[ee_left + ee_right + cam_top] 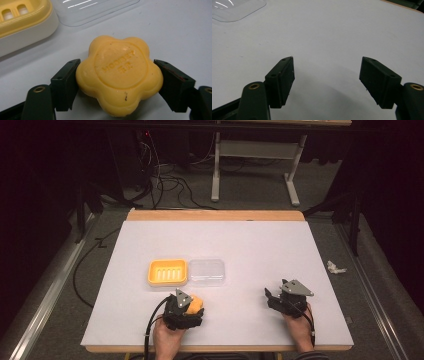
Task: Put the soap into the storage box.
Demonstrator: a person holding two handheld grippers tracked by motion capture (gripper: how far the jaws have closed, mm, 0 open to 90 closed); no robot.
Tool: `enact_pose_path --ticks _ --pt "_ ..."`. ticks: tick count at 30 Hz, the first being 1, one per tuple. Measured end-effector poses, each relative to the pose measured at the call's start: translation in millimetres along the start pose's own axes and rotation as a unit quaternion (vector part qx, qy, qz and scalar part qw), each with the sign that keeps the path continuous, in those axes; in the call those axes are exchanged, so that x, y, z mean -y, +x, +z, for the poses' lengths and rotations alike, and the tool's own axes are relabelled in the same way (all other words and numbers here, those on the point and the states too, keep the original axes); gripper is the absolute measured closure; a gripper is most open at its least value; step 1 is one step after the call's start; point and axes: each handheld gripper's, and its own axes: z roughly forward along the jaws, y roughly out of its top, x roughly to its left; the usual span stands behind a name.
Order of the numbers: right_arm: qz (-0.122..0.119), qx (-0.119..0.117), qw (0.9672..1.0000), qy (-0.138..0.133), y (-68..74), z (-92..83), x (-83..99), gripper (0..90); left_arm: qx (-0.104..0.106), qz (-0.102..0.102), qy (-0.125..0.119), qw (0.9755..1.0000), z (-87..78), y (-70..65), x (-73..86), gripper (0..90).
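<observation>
The flower-shaped soap (119,75) lies on the table (260,245) near its front edge, left of centre. The left gripper (117,75) has its jaws pressed against the soap's lobed sides. Risk: the curved, slick lobes may squirt free when lifted. The right gripper (327,80) stands apart, jaws spread on nothing.

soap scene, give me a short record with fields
soap: yellow flower-shaped bar flat on the white table
left gripper: jaws on both sides of the soap, pads against its edges
right gripper: open, nothing between its jaws
soap dish: yellow slotted tray, no soap in it
lid: clear, lying right beside the dish
</observation>
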Motion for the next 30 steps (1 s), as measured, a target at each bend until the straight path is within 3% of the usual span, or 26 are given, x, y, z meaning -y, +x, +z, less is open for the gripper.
enact_pose_path --ticks 30 --pt "0.004 0.000 1.0000 -0.006 -0.9 -1.0 0.4 28.2 0.049 -0.001 0.014 0.9987 -18.3 -3.4 -28.9 25.7"
